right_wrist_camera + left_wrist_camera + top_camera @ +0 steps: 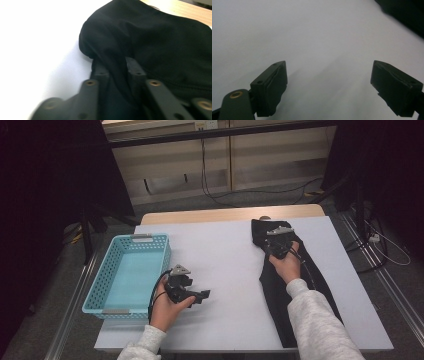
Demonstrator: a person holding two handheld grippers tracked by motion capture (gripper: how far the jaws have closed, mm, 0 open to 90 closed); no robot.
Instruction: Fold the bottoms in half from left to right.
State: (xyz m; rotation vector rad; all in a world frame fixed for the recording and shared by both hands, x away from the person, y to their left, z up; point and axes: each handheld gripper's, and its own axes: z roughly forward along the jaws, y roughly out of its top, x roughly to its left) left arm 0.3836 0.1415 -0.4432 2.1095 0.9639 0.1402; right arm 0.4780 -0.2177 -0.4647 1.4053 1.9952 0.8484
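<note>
A long black garment [272, 292] lies on the right half of the white sheet [225, 260], running from the far edge to the near edge. My right gripper [276, 245] rests on its far end. In the right gripper view the jaws stand close together with a raised fold of the black garment [162, 37] pinched between them, so the right gripper [116, 66] is shut on it. My left gripper [205, 295] hovers over bare sheet near the basket and points right. In its own view the left gripper [329, 87] is open wide with nothing between the jaws.
A light blue perforated basket [150, 238] stands at the table's left edge, beside my left hand, with nothing visible in it. A strip of bare wooden tabletop [225, 214] runs along the far side. Cables lie on the floor beyond the table.
</note>
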